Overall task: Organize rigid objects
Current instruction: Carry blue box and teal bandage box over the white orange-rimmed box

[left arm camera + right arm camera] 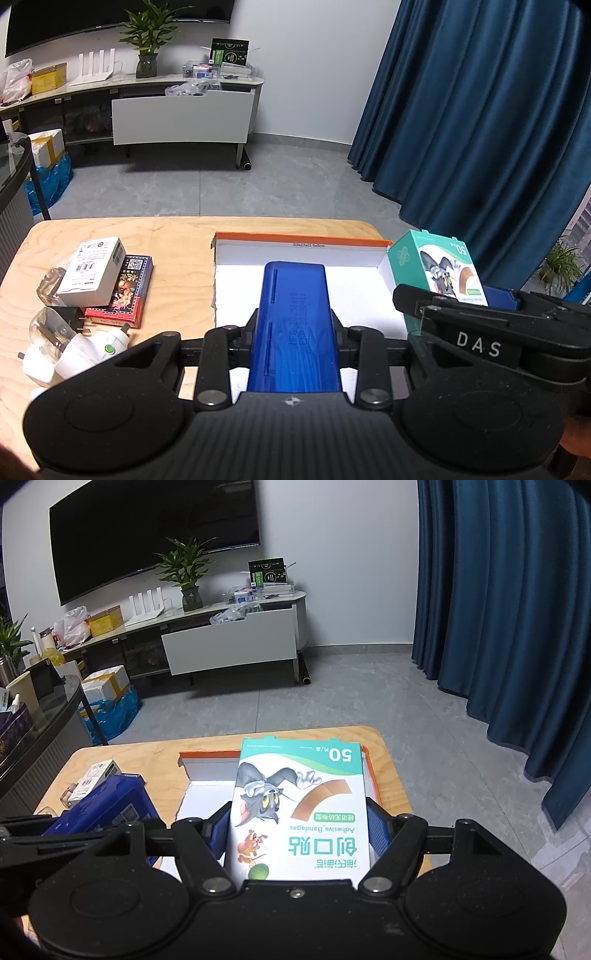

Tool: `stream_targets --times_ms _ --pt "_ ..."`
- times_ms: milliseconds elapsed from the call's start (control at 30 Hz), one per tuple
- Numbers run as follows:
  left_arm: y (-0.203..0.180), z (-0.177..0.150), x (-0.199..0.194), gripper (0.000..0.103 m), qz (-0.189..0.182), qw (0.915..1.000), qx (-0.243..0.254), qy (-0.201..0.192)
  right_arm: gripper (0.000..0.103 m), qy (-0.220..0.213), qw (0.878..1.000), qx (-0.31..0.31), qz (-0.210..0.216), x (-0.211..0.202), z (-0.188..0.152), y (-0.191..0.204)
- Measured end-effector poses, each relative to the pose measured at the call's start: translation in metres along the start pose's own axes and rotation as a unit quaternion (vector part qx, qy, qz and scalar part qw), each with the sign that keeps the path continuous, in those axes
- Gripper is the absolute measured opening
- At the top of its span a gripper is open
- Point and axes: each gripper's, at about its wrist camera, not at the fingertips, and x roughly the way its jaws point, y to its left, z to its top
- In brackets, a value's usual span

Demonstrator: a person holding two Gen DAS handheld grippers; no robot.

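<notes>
Table (177,236) pretty cluttered, L gripper (294,332) pinching blue case (294,317), R gripper (297,834) clamping bandage box (301,805) over tray (303,242), they could bump imo.

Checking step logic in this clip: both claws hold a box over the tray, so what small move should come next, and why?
Probably lower the left claw and set its blue box on the bare white floor of the orange-rimmed tray. It already hangs over that floor, while the right claw holds the bandage box beside it.

Left claw (294,325) clamped narrow, right claw (297,830) clamped wide
</notes>
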Motion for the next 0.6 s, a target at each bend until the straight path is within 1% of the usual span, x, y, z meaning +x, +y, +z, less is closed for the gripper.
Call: stream_targets --times_ms 600 --pt "-0.0049 -0.0034 0.0045 0.033 0.003 1.0000 0.004 0.008 0.084 -0.005 1.000 0.007 0.001 -0.0011 -0.0021 -0.0028"
